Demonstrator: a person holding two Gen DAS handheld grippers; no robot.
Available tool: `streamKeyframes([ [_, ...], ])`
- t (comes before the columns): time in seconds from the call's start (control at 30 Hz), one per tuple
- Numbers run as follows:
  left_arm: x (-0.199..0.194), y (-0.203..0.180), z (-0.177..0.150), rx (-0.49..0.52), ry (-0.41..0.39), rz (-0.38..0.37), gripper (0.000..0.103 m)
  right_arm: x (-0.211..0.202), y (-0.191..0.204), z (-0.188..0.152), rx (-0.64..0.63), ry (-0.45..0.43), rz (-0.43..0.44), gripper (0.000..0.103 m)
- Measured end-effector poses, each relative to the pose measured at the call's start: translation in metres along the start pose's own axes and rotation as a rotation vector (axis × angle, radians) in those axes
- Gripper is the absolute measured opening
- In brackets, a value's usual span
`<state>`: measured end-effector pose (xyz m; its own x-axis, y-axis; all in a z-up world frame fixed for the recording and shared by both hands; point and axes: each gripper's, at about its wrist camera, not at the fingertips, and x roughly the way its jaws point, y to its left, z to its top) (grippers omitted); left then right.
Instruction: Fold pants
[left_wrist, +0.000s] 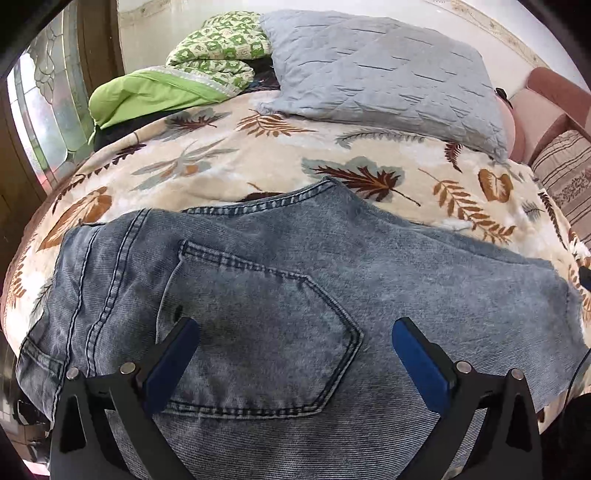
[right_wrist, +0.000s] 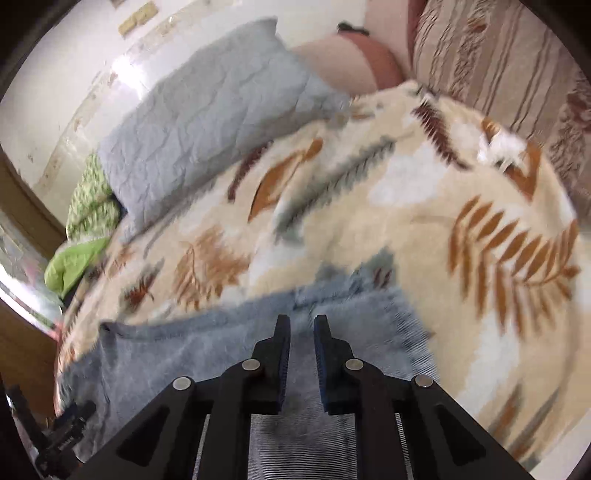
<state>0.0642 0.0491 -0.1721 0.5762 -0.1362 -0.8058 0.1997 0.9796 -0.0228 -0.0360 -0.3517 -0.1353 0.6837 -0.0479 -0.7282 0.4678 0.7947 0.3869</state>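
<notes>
The bed carries a leaf-print blanket (left_wrist: 229, 162). The jeans (left_wrist: 258, 280) lie folded on its near part, back pocket (left_wrist: 266, 332) facing up. A grey quilted pillow (left_wrist: 384, 70) rests at the far side, with a green patterned quilt (left_wrist: 218, 48) to its left. My left gripper (left_wrist: 295, 328) hovers over the pocket, its blue pads (left_wrist: 421, 365) spread wide apart, with nothing between them. My right gripper (right_wrist: 301, 325) sits above the right end of the jeans, jaws nearly together with a narrow gap, clamping nothing.
</notes>
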Motion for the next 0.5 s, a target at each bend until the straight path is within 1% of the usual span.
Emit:
streamKeyframes([
  [0.03,0.000,-0.002,0.004,0.015,0.002,0.003,0.103,-0.002,-0.005,0.005,-0.008,0.008,-0.012,0.021],
  [0.07,-0.001,-0.005,0.007,0.030,-0.007,0.010,0.103,-0.002,-0.008,0.010,-0.025,0.026,-0.035,0.030],
  [0.1,-0.003,-0.007,0.011,0.044,-0.017,0.015,0.103,-0.003,-0.013,0.013,-0.037,0.031,-0.052,0.033],
  [0.13,-0.004,-0.010,0.018,0.064,-0.022,0.016,0.103,-0.003,-0.017,0.015,-0.033,0.033,-0.050,0.035],
  [0.17,-0.003,-0.012,0.025,0.084,-0.023,0.019,0.103,-0.002,-0.023,0.017,-0.019,0.049,-0.028,0.040],
  [0.2,-0.001,-0.015,0.035,0.112,-0.018,0.032,0.103,0.000,-0.028,0.018,-0.008,0.070,-0.007,0.050],
  [0.23,0.001,-0.016,0.044,0.132,-0.005,0.045,0.103,0.002,-0.031,0.018,-0.012,0.079,-0.006,0.066],
  [0.3,0.010,-0.015,0.064,0.146,0.022,0.067,0.103,0.009,-0.032,0.019,-0.044,0.103,-0.016,0.067],
  [0.37,0.023,-0.012,0.084,0.150,0.059,0.073,0.103,0.021,-0.035,0.021,-0.052,0.138,0.004,0.067],
  [0.43,0.039,-0.011,0.098,0.158,0.102,0.082,0.103,0.036,-0.040,0.023,-0.037,0.191,0.017,0.067],
  [0.5,0.057,-0.011,0.105,0.159,0.159,0.077,0.103,0.047,-0.041,0.023,-0.040,0.217,0.008,0.067],
])
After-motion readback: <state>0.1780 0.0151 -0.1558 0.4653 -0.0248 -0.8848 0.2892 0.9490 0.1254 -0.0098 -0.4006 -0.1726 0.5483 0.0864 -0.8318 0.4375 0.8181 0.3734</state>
